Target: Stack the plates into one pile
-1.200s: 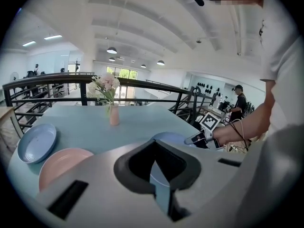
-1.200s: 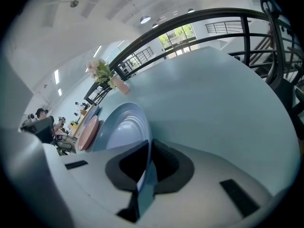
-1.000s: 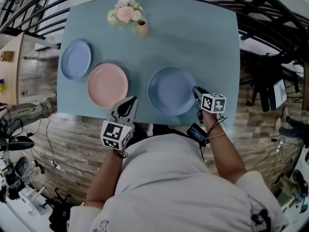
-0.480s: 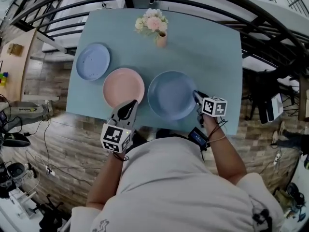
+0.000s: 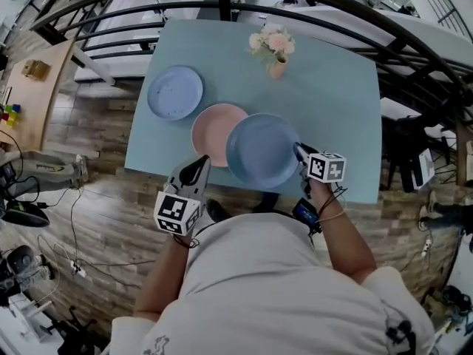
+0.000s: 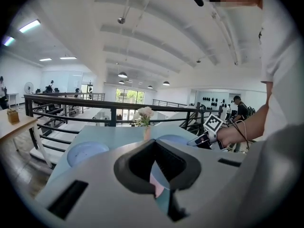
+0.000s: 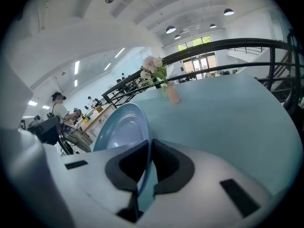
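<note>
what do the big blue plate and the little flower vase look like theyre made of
The big blue plate looks like glazed ceramic, or possibly melamine: it has a smooth, even colour and a soft sheen on its thin raised rim in the right gripper view. The look alone does not settle which. The flower vase seems to be matte ceramic, peach-pink with no visible shine, though it is too small to be sure.

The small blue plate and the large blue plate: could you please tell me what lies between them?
The pink plate, in the head view; the large blue plate overlaps its right edge.
</note>
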Demonstrator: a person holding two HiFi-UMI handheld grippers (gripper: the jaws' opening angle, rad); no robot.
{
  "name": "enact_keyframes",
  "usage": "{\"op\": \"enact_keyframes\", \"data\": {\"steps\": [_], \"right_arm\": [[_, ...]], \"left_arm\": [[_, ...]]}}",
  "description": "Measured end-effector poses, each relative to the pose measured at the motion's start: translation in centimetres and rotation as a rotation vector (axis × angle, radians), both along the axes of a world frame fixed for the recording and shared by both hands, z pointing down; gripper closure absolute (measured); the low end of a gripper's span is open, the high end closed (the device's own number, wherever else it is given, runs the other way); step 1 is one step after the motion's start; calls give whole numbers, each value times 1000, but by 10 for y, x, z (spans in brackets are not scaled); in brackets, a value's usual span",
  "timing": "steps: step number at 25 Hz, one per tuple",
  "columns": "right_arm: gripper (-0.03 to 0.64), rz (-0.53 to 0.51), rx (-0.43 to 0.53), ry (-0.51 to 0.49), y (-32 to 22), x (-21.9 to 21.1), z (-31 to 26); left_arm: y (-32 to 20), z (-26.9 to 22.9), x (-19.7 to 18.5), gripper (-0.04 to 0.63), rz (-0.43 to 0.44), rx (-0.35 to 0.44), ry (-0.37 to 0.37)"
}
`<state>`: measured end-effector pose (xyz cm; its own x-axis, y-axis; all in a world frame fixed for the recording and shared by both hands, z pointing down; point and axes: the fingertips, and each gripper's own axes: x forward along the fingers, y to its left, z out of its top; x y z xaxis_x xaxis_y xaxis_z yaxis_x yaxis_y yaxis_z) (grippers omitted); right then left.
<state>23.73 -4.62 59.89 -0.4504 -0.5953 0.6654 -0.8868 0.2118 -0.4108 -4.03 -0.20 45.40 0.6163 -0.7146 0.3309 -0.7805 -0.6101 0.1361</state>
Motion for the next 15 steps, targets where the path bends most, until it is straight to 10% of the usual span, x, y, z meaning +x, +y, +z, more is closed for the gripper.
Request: {"op": "enact_keyframes", "data": {"steps": [15], "right_arm": [[592, -15, 29, 5, 23, -125, -21]], "left_arm": [[35, -12, -118, 591, -15, 49, 45]]}}
